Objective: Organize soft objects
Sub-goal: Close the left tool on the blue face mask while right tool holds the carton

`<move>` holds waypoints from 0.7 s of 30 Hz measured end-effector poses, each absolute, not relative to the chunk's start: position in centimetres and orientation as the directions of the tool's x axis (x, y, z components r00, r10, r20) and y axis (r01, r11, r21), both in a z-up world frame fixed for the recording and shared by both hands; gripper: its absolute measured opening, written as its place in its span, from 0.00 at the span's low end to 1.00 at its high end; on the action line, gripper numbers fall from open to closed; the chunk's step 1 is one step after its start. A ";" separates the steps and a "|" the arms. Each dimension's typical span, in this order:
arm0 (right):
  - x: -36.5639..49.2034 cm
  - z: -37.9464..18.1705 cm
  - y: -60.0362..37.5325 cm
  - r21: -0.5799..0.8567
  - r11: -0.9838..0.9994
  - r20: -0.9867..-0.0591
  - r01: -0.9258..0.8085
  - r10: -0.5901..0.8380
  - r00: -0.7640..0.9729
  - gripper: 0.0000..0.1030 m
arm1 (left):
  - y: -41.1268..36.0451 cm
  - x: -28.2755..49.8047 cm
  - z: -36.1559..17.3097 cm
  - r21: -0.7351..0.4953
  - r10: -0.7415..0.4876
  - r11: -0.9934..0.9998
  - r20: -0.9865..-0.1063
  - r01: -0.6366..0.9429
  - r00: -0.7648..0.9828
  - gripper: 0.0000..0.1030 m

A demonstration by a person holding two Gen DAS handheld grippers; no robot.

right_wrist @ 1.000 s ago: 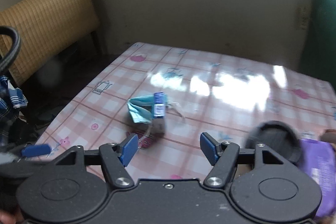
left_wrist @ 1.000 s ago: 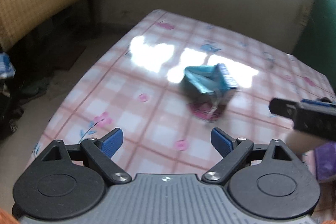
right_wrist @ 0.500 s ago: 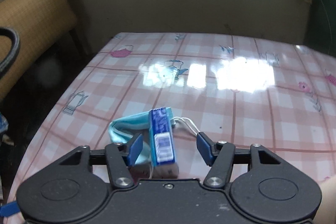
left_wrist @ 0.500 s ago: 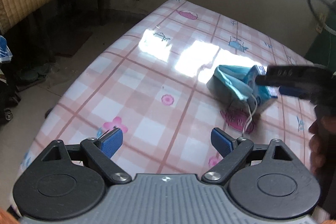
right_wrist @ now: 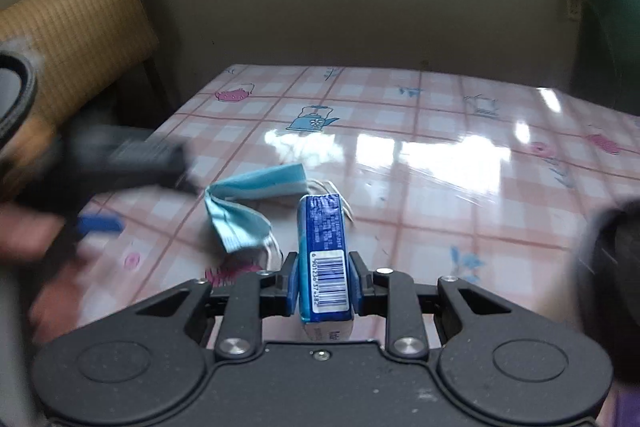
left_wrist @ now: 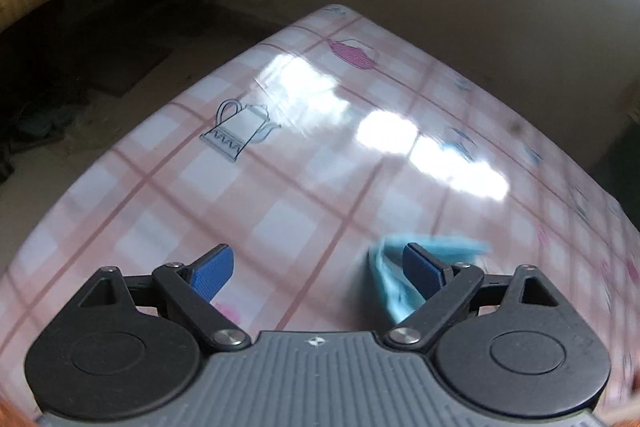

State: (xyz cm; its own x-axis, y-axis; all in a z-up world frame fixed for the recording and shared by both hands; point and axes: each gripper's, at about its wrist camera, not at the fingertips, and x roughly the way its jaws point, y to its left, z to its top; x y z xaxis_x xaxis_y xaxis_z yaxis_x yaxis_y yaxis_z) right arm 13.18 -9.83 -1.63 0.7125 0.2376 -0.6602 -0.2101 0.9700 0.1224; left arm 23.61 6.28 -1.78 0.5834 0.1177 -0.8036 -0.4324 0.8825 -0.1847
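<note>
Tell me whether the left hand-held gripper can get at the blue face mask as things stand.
Probably yes. The left hand-held gripper is open and the face mask lies on the tablecloth right by its right finger, nothing between them. The right hand-held gripper is shut on the blue tissue pack beside it.

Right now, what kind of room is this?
Probably a room in a home. A table wears a checked cloth with teapot pictures, a woven seat back stands beside it, and a mask lies on the cloth.
</note>
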 end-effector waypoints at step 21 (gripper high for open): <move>8.3 -0.5 -13.9 0.186 0.965 -0.632 -0.187 0.264 0.729 0.30 | 1.6 18.0 -3.3 -0.148 -0.020 0.978 -0.765 -0.145 0.643 0.07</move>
State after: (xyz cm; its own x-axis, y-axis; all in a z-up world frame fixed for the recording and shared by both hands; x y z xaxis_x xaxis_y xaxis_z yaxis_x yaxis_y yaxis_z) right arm 8.29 -13.95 -0.54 0.7287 0.2635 -0.6321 -0.1873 0.9645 0.1861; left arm 17.97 1.59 -3.31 0.6433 -0.0203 -0.7653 -0.1449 0.9783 -0.1478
